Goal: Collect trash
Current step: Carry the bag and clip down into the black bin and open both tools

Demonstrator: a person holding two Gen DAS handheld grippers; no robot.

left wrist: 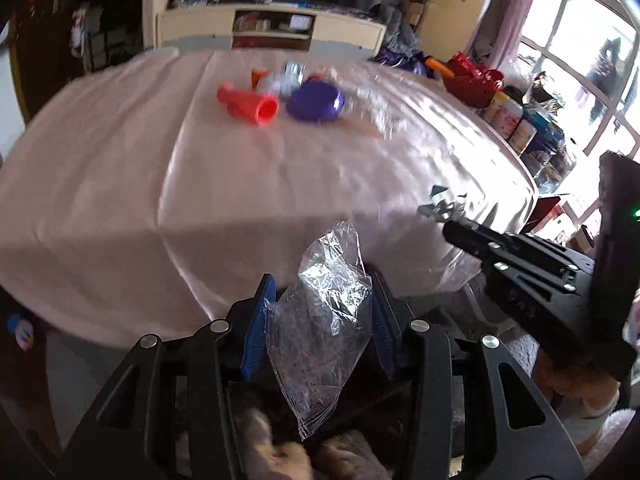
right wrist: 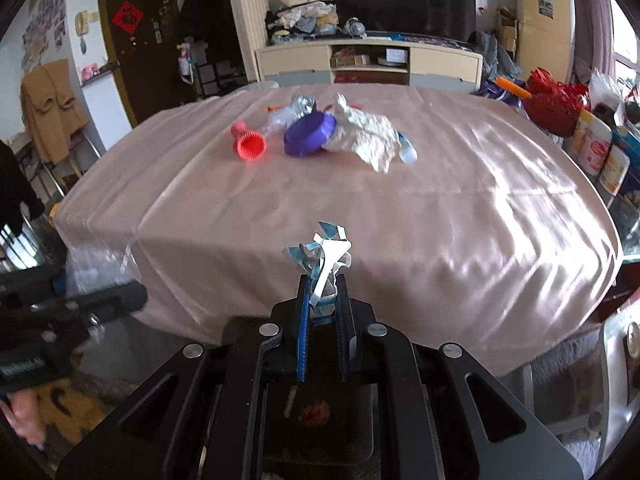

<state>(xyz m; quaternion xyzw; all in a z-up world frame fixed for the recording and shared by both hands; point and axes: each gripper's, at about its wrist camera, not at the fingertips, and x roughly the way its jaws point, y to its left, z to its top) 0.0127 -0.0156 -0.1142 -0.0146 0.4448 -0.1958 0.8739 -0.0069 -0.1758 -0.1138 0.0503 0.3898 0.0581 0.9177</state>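
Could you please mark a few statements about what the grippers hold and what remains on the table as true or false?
1. The left gripper is shut on a clear plastic bag. True.
2. The right gripper is open with nothing in it. False: it is shut on a crumpled blue and white wrapper.
3. A purple lid lies on the pink tablecloth. True.
4. The red ribbed cup stands upright. False: it lies on its side, its mouth facing the cameras.
5. The crumpled white paper lies right of the purple lid in the right wrist view. True.
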